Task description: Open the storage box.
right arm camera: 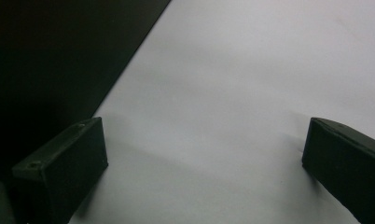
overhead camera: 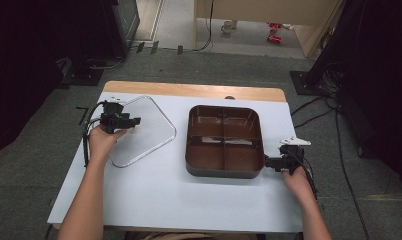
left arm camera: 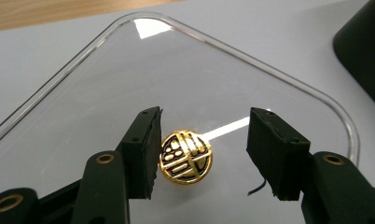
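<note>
A clear lid [overhead camera: 139, 131] with rounded corners lies flat on the left of the table. In the left gripper view a round gold and black knob [left arm camera: 185, 157] sits on the lid [left arm camera: 199, 70]. My left gripper [overhead camera: 134, 121] is over the lid, and its jaws [left arm camera: 205, 117] stand open around the knob. The left pad is close against the knob and the right pad is well apart from it. A brown tray [overhead camera: 224, 172] with four compartments sits right of centre. My right gripper [overhead camera: 267, 162] rests at the tray's near right corner, open [right arm camera: 205, 128], with bare table between its jaws.
The pale table top [overhead camera: 164, 200] has a wooden strip [overhead camera: 189, 90] along its far edge. The tray's dark wall [right arm camera: 50, 60] runs beside my right gripper's left jaw. A corner of the tray [left arm camera: 363, 51] shows past the lid. Cables and dark stands surround the table on the floor.
</note>
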A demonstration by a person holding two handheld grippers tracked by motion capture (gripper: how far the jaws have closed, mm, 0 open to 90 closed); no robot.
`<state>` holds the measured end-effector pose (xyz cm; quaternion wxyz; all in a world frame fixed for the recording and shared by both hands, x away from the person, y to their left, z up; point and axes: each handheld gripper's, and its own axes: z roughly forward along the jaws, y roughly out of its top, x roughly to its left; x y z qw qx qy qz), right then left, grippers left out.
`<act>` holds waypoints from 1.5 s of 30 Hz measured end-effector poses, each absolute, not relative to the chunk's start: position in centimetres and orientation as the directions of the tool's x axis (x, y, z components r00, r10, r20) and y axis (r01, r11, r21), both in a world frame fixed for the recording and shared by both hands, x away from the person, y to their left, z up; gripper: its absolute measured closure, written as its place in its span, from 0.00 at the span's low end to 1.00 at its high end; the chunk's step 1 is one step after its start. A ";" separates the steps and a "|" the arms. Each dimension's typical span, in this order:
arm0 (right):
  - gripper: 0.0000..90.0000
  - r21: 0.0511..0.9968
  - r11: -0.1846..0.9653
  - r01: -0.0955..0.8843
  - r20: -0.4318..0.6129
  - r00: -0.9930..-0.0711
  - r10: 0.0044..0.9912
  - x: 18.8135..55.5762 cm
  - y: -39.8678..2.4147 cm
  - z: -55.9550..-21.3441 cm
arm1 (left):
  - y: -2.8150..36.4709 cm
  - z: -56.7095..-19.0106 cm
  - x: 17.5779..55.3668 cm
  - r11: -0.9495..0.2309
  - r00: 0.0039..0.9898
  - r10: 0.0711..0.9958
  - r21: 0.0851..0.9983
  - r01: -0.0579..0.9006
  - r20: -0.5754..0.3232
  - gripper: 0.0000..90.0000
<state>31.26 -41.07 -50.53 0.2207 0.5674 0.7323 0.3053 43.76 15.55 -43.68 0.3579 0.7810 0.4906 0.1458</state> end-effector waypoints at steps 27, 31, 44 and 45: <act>0.00 0.697 0.169 0.696 0.024 -0.258 0.966 31.3 -41.1 -50.5 | 10.1 -41.4 40.4 -0.340 0.649 0.734 0.718 0.608 -0.202 0.31; 0.00 0.698 0.170 0.696 0.023 -0.259 0.966 31.3 -41.1 -50.5 | 9.0 -41.8 39.4 -0.356 0.683 0.708 0.745 0.565 -0.179 0.28; 0.00 0.697 0.169 0.696 0.024 -0.259 0.966 31.3 -41.1 -50.5 | 5.6 -43.8 36.1 -0.431 0.746 0.655 0.751 0.500 -0.121 0.23; 0.00 0.697 0.170 0.696 0.023 -0.259 0.966 31.3 -41.1 -50.5 | 5.4 -44.0 35.8 -0.434 0.750 0.651 0.752 0.496 -0.119 0.23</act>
